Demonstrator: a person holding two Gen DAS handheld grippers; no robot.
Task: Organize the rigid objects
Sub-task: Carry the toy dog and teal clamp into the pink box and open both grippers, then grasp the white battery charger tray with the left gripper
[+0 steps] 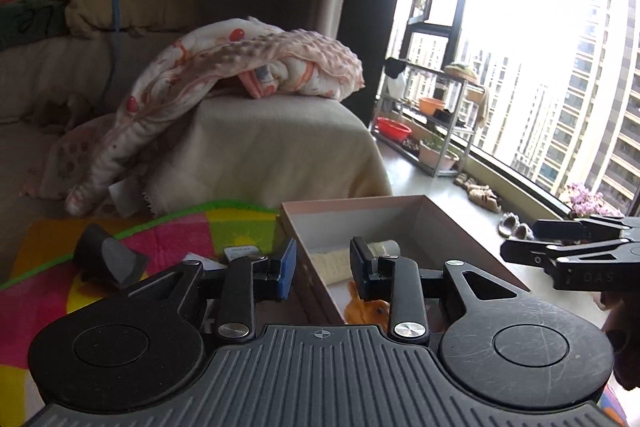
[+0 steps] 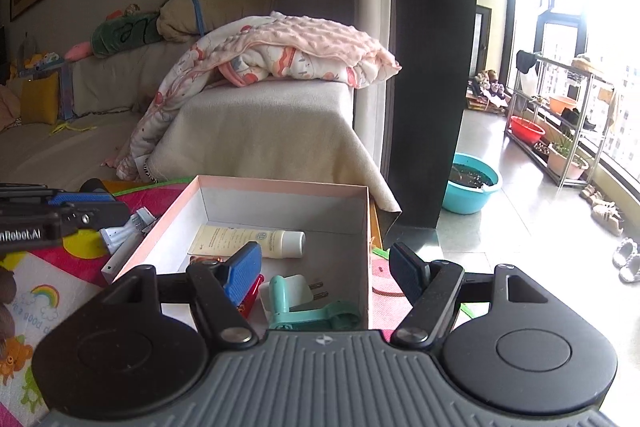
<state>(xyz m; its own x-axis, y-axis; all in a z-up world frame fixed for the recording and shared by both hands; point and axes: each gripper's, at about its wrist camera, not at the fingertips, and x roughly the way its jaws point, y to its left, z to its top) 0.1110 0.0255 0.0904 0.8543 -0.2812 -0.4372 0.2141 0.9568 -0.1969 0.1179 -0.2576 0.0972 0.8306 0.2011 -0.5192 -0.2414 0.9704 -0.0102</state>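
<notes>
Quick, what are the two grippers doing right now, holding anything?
Left gripper: open, holding nothing.
Right gripper: open, holding nothing, above the box.

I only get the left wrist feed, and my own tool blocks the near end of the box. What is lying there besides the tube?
Observer: A teal and white plug lies at the near end of the box, with its prongs pointing right.
Operator: Is the right tool carrying anything?
Observer: No. The right tool is open and empty, above the box's near right corner.
Operator: Is anything on the floor beyond the box?
Observer: A teal basin sits on the tiles to the right, beside the dark pillar.
</notes>
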